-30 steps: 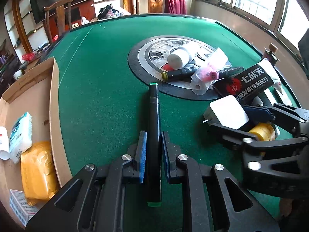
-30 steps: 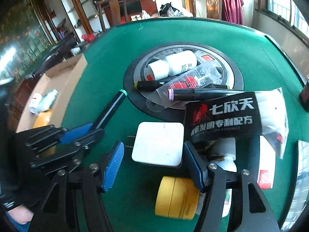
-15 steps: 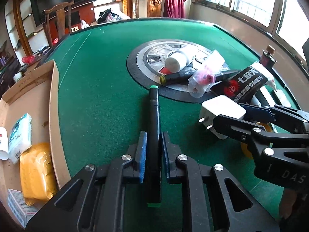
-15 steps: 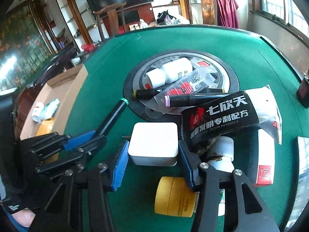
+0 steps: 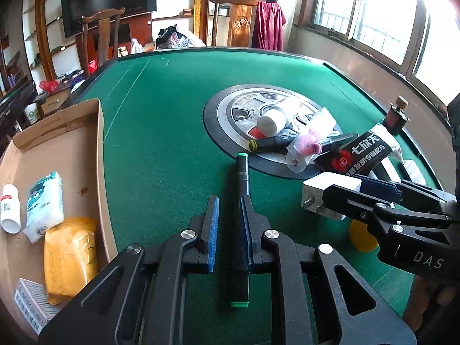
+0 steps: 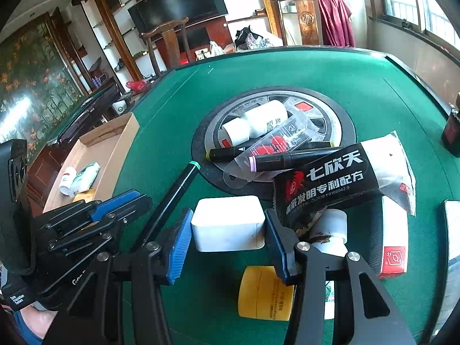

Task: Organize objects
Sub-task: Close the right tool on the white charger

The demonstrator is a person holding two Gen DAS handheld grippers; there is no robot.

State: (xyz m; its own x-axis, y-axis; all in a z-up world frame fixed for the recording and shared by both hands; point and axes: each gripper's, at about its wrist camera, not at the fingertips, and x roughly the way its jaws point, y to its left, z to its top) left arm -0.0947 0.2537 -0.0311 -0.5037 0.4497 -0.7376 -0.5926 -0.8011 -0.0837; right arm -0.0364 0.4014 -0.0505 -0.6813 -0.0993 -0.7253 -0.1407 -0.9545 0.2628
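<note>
Your left gripper [image 5: 228, 215] has its jaws parted a bit, and the green-capped marker [image 5: 242, 198] lies between them, leaning on the right pad with a gap on the left. Can't tell if it's lifted off the felt table [image 5: 161, 132]. Your right gripper [image 6: 227, 241] has its ribbed blue pads clamped on both sides of the boxy white charger [image 6: 228, 222], whose far end hides under the crinkly black packet [image 6: 325, 181]. The cardboard box [image 5: 72, 149] gets cut off at the frame edge.
</note>
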